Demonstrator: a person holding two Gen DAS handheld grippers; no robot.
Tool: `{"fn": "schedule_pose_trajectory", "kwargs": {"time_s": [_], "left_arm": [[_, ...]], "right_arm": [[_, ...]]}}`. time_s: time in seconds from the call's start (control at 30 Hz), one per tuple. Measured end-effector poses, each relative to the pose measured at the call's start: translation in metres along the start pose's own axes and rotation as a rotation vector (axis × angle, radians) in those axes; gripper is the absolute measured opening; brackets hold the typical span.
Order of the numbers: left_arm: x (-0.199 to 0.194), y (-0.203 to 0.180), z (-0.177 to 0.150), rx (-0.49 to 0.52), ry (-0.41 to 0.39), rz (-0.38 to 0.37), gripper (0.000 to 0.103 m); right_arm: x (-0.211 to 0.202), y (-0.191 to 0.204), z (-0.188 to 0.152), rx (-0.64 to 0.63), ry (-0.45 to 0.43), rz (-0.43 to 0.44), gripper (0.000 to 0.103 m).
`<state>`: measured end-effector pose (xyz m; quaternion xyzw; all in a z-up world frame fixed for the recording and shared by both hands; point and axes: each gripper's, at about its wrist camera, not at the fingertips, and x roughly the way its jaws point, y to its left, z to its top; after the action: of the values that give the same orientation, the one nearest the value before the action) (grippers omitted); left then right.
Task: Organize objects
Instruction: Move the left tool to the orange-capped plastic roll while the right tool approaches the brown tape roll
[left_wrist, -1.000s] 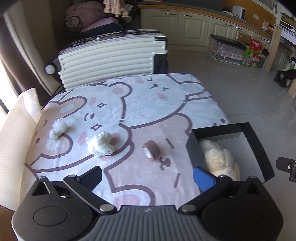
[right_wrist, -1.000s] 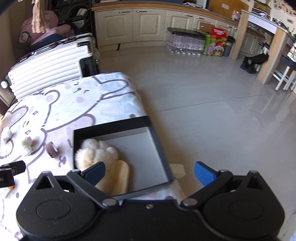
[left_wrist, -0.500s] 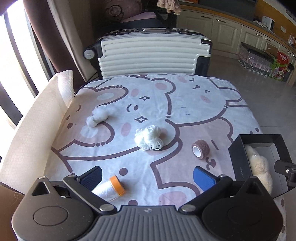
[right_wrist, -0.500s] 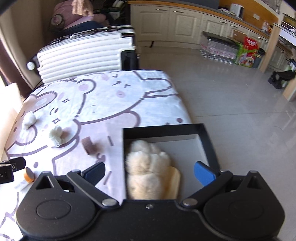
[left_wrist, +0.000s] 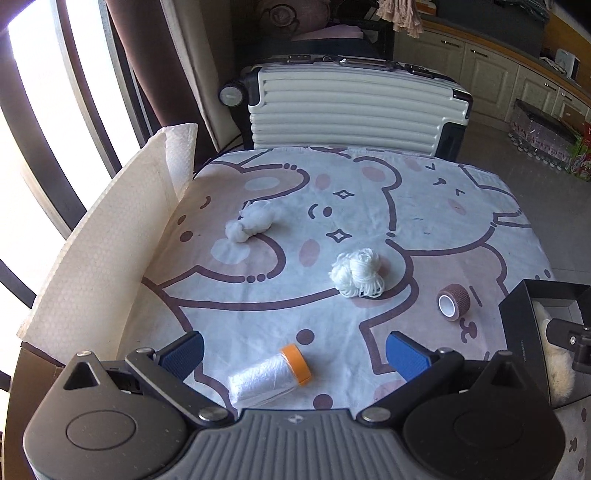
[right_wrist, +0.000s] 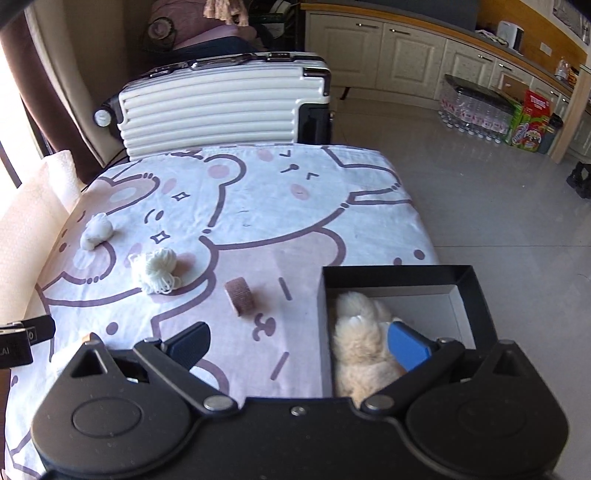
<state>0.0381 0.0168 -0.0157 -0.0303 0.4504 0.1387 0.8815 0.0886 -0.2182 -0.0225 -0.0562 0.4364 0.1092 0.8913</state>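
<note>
**A:** We see the left claw (left_wrist: 293, 347) spread wide and empty above the near edge of the table (left_wrist: 424, 206), which is draped in a bear-print cloth. Just ahead of it, between its 2 blue pads, a roll of clear plastic with an orange end (left_wrist: 269, 374) lies on its side.

**B:** We also count 3 more loose items on the cloth: a white wad (left_wrist: 250, 226) toward the far left, a white yarn bundle (left_wrist: 357, 273) near the middle, and a brown tape roll (left_wrist: 453, 301) to the right, standing on its edge. All 3 sit apart from one another.

**A:** From the right wrist view, we find the right claw (right_wrist: 297, 341) also wide open and gripping nothing. Its right pad hangs over the black box (right_wrist: 476, 291) at the table's right edge.

**B:** Inside that box we see a fluffy cream plush item (right_wrist: 360, 339), lying against the left wall. The rest of the box floor is bare.

**A:** Behind the table, a white ribbed suitcase (right_wrist: 218, 107) lies on its side. A white padded sheet (left_wrist: 110, 240) stands along the table's left edge.
</note>
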Motion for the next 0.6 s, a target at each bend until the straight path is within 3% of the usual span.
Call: {"fn": "schedule_pose_trajectory", "kwargs": {"time_s": [0.6], "left_arm": [[-0.001,0.016,-0.001,0.005,-0.016,-0.009,0.103]], "right_arm": [[-0.007,0.022,0.001,-0.029,-0.047,0.019,0.103]]}}
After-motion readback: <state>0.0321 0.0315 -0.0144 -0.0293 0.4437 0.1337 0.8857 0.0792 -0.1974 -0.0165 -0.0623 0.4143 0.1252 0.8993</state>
